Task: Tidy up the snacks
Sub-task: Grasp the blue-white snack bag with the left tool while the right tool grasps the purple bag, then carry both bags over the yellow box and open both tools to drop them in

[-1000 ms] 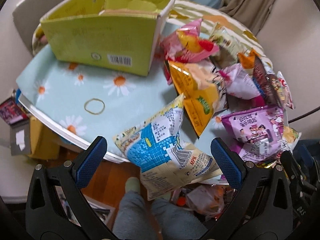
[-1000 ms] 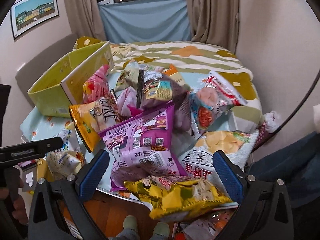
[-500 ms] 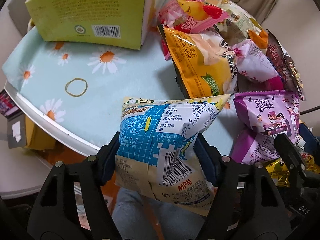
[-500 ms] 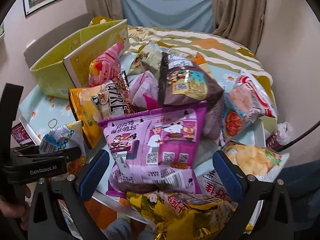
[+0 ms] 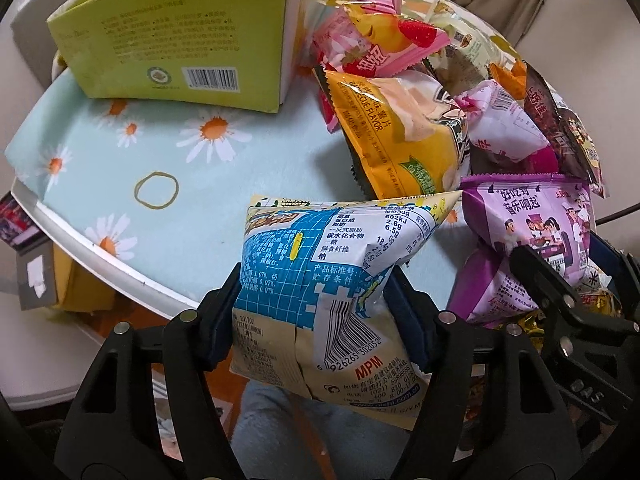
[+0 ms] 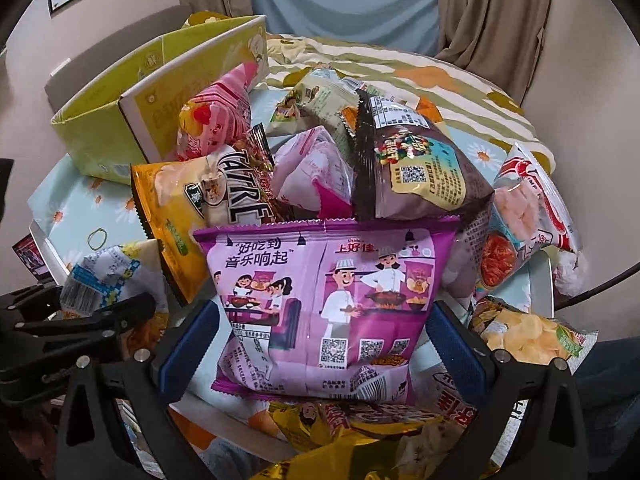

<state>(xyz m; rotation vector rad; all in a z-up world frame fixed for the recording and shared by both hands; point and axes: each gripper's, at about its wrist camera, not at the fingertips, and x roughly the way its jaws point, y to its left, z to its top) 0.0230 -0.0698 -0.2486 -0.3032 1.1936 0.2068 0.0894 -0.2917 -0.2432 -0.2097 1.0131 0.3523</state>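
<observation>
Snacks, assorted bags, heaped on a round desk (image 5: 132, 280) covered with a pale blue daisy-print cloth (image 5: 224, 168).

Blue-and-cream bag (image 5: 320, 300): at the near edge of the desk, overhanging it, back panel with barcode facing the camera. The left hand-held gripper (image 5: 316, 332) has it between both blue pads, which press into its sides; the jaws are closing on it.

Purple bag (image 6: 324, 308): near edge of the desk, to the right of the blue-and-cream bag, printed with cartoon cooks. It stands between the pads of the right hand-held gripper (image 6: 320, 344); the jaws are wide and closing, and a gap shows on each side, so the pads do not yet touch it.

Orange bag (image 5: 396, 136): behind the two above, leaning in the pile.

Pink bag (image 5: 376, 44): further back, against the box.

Dark brown bag (image 6: 416, 160): on top of the heap, directly behind the purple bag.

Yellow-green cardboard box (image 5: 168, 40): open-topped, back left of the desk, beside the pile.

Rubber band (image 5: 156, 190): lying loose on the cloth, apart from the bags.
</observation>
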